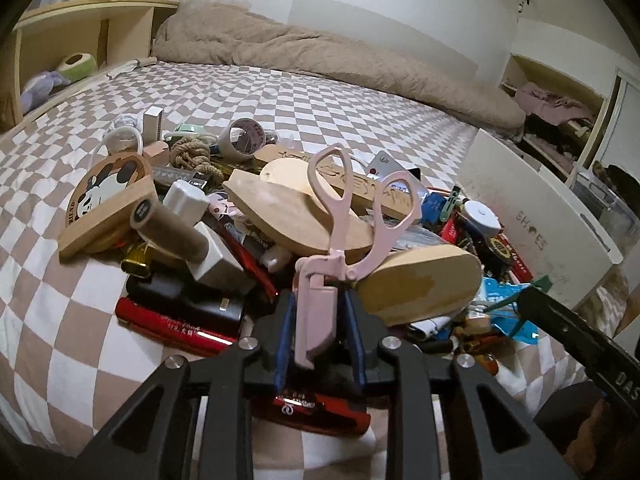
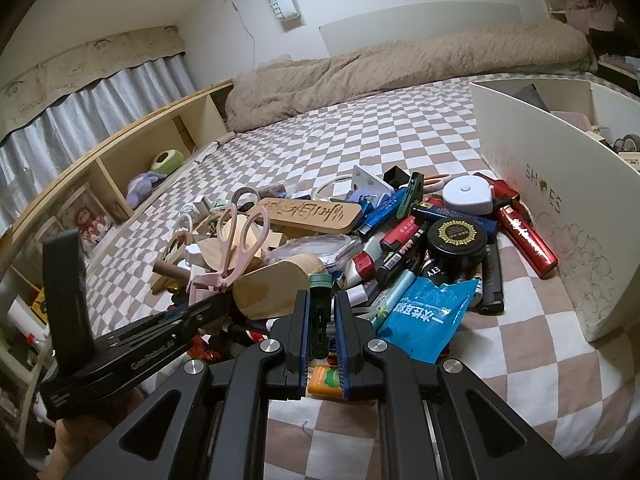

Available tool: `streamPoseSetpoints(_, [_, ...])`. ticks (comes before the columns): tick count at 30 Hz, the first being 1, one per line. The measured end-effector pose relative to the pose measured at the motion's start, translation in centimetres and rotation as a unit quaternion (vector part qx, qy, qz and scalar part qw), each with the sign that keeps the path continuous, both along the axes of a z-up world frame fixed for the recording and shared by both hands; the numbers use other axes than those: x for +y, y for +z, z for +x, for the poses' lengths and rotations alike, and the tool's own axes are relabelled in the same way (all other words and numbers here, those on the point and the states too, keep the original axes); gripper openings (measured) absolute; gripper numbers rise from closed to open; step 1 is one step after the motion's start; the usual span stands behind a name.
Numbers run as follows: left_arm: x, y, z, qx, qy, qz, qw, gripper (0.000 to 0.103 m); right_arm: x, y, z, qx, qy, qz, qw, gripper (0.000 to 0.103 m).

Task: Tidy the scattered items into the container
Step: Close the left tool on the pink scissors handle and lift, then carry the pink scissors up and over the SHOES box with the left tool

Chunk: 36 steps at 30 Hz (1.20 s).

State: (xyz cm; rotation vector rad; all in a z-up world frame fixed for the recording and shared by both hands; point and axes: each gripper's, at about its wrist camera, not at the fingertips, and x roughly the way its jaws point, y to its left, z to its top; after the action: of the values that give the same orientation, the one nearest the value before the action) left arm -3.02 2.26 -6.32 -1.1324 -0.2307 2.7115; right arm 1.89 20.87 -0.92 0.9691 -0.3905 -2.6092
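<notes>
Pink scissors [image 1: 320, 280] stand clamped in the left claw [image 1: 318, 344], handles at 12 o'clock. Only the right view shows the right claw [image 2: 322, 344] clamping a green clip [image 2: 321, 300]; the container [image 2: 560, 216] sits at 2 o'clock.

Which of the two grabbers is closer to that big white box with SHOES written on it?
The right. The right gripper, shut on a dark green clip, sits beside the white box; the left gripper, holding pink scissors, is farther across the pile.
</notes>
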Motion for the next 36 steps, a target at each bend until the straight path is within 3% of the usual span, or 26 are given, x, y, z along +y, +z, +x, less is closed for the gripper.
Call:
streamPoseSetpoints(2, [0.1, -0.1, -0.1, -0.001, 0.0, -0.002, 1.0, 0.024, 0.1, 0.1, 0.0, 0.001, 0.001, -0.002, 1.0, 0.012])
streamPoseSetpoints(4, [0.1, 0.0, 0.1, -0.002, -0.001, -0.006, 1.0, 0.018, 0.1, 0.2, 0.1, 0.004, 0.001, -0.002, 1.0, 0.012])
streamPoseSetpoints(15, [-1.0, 3.3, 1.8, 0.038, -0.004, 0.024, 0.999, 0.018, 0.3, 2.3, 0.4, 0.032, 0.006, -0.013, 0.999, 0.012])
streamPoseSetpoints(36, [-0.9, 12.9, 2.2, 0.14, -0.015, 0.058, 0.9883, 0.018, 0.3, 12.1, 0.1, 0.159, -0.008, 0.0, 0.987, 0.012])
